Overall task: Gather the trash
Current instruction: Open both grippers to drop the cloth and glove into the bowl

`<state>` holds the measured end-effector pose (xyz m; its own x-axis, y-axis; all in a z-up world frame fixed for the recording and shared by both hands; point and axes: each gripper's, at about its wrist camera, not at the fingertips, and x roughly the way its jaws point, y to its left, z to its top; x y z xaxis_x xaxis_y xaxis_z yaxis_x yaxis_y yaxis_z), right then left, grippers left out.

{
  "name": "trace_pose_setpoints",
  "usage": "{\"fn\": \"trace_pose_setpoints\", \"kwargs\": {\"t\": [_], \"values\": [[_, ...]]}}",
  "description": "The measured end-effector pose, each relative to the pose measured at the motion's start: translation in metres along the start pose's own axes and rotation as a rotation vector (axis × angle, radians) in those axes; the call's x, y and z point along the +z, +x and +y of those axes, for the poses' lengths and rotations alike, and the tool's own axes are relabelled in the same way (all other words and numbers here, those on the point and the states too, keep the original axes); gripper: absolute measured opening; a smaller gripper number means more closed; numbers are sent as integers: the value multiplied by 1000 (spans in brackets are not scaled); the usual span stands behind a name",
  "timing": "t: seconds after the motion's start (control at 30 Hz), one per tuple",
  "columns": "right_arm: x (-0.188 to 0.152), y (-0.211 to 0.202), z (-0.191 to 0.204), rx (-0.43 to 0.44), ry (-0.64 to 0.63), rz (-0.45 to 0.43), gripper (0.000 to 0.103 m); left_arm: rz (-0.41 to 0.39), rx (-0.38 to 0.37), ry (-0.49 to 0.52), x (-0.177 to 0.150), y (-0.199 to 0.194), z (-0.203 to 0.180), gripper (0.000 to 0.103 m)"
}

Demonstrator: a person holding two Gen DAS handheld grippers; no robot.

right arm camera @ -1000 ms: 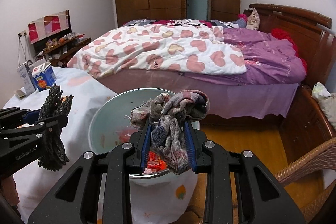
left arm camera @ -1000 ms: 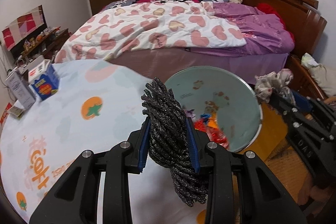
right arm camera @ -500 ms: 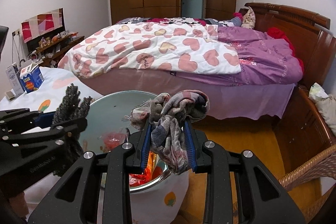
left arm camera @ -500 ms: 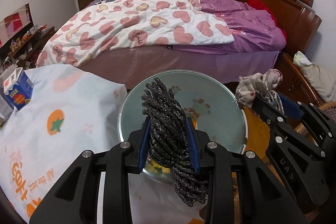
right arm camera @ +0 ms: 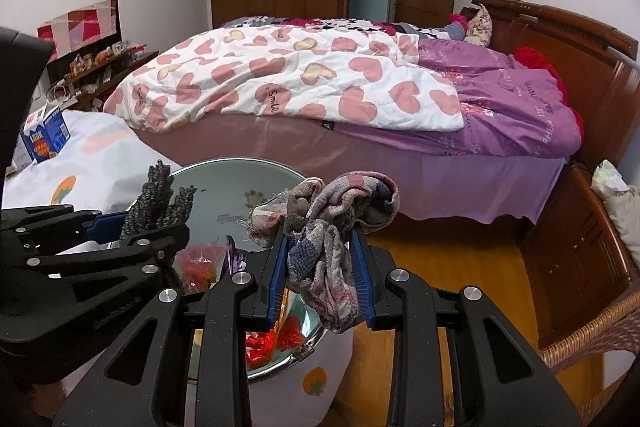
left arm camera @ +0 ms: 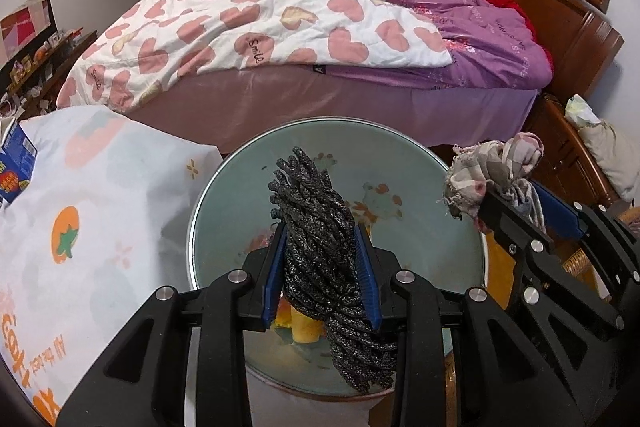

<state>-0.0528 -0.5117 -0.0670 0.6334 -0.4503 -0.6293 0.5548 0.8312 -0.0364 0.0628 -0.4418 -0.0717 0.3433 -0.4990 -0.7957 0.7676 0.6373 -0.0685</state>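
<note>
My left gripper point(left arm camera: 322, 267) is shut on a dark grey knotted rope bundle point(left arm camera: 320, 227) and holds it over the round metal basin point(left arm camera: 460, 227). The basin holds red and orange wrappers point(right arm camera: 200, 267). My right gripper point(right arm camera: 322, 267) is shut on a crumpled plaid cloth point(right arm camera: 324, 219) and hovers at the basin's right rim point(right arm camera: 308, 343). The right gripper and its cloth point(left arm camera: 496, 175) also show in the left wrist view. The left gripper with the rope point(right arm camera: 160, 199) shows at the left of the right wrist view.
The basin sits at the edge of a table with a white fruit-print cloth point(left arm camera: 88, 211). A blue carton point(right arm camera: 46, 137) stands on the table's far left. A bed with a heart quilt point(right arm camera: 288, 83) lies beyond. A wicker chair point(right arm camera: 592, 339) is at the right, on wooden floor point(right arm camera: 460, 267).
The left gripper moved right with the rope, from over the table to above the basin's middle. The right gripper kept its cloth and shifted slightly right along the basin's rim.
</note>
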Motion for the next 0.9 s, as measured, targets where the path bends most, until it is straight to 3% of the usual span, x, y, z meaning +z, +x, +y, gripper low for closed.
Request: {"fn": "trace_pose_setpoints", "kwargs": {"t": [0.33, 0.5, 0.7, 0.9], "values": [[-1, 17, 0, 31, -9, 50, 33, 21, 39, -11, -3, 9, 7, 45], [1, 20, 3, 48, -26, 61, 34, 12, 70, -26, -5, 3, 14, 70], [3, 24, 0, 91, -16, 66, 35, -13, 112, -49, -11, -13, 28, 85], [11, 22, 4, 141, 1, 64, 42, -23, 183, -66, -19, -27, 44, 87]]}}
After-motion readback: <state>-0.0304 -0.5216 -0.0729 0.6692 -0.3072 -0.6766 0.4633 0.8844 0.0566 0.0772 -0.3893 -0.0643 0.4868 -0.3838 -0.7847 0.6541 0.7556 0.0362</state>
